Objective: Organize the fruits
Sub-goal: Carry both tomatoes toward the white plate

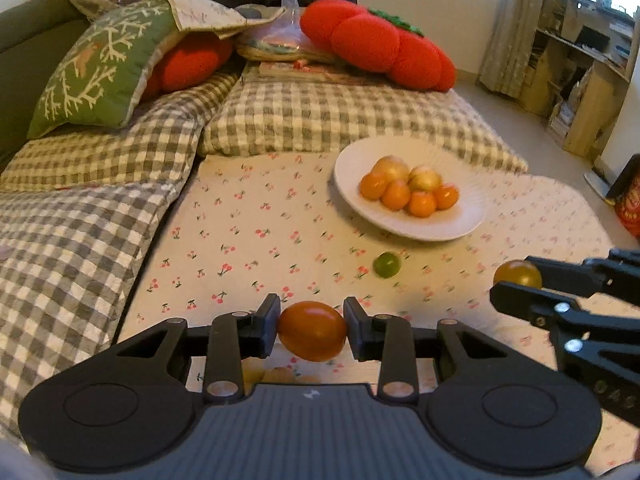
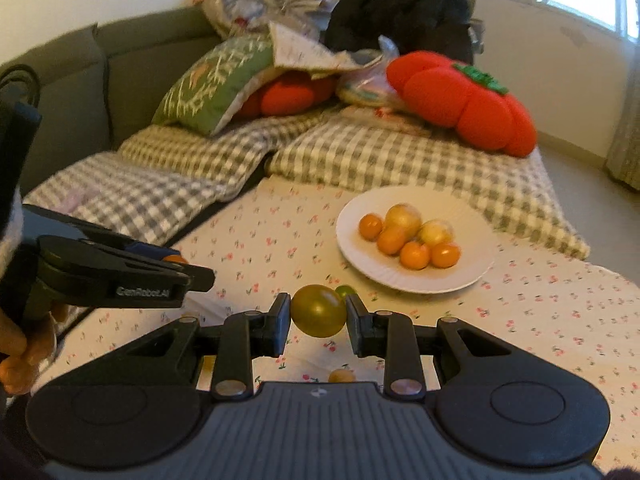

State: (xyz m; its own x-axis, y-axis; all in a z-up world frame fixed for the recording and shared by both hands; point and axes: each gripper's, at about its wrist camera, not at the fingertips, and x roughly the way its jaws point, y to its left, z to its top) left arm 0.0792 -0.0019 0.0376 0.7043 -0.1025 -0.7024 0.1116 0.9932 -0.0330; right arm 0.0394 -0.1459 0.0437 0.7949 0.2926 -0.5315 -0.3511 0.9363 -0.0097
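My left gripper (image 1: 312, 330) is shut on an orange tomato-like fruit (image 1: 313, 331), held above the floral cloth. My right gripper (image 2: 318, 318) is shut on a yellow-green round fruit (image 2: 319, 311); the left wrist view shows the same fruit (image 1: 517, 274) at the right edge. A white plate (image 1: 460, 222) ahead holds several small oranges and two pale apples (image 1: 425, 178); it also shows in the right wrist view (image 2: 476, 276). A small green fruit (image 1: 386, 265) lies loose on the cloth before the plate, half hidden behind the held fruit (image 2: 346, 290). A small yellow fruit (image 2: 341, 376) lies under the right gripper.
Checked grey cushions (image 1: 320, 120) border the cloth at the back and left. Red tomato-shaped pillows (image 1: 380, 44) and a green patterned pillow (image 1: 96, 68) pile behind them. Shelves (image 1: 580, 72) stand at the far right. A hand (image 2: 20, 344) holds the left gripper.
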